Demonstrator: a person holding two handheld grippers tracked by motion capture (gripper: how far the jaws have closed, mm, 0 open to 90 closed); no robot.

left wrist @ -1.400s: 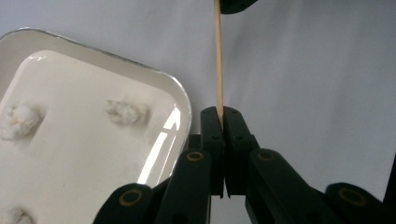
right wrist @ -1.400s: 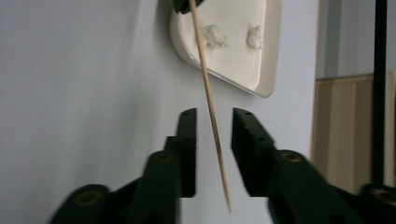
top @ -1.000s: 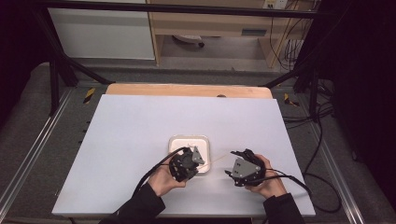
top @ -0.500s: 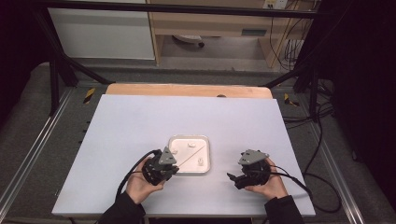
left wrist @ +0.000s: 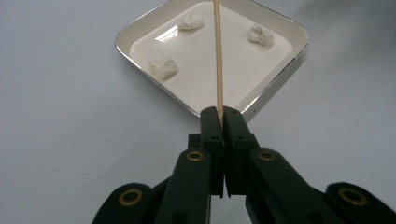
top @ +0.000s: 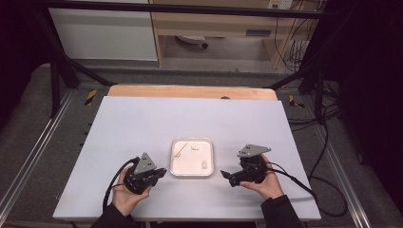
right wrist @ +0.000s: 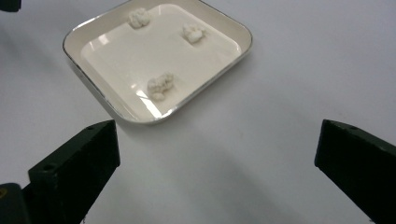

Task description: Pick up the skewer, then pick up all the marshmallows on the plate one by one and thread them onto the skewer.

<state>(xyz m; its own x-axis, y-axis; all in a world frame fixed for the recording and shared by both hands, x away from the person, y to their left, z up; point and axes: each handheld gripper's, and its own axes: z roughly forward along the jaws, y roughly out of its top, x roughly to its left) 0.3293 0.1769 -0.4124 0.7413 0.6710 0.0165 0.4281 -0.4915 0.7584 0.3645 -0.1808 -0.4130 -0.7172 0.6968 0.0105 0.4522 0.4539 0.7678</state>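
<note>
A thin, pale wooden stick (left wrist: 218, 56), top cut off, is pinched by the left gripper (left wrist: 219, 112) over the tray (left wrist: 280, 60); the right gripper (right wrist: 215, 154) has just spread, empty.

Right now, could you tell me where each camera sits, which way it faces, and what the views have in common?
High view: fixed above the person's side, looking forward and down on the table; both hands, left gripper and right gripper show.
Left gripper view: rides the left gripper, facing the tray; its shut jaws pinch a wooden skewer.
Right gripper view: rides the right gripper, facing the tray; its jaws have just been opening, nothing between them.
All three share the tray and its three white lumps.
</note>
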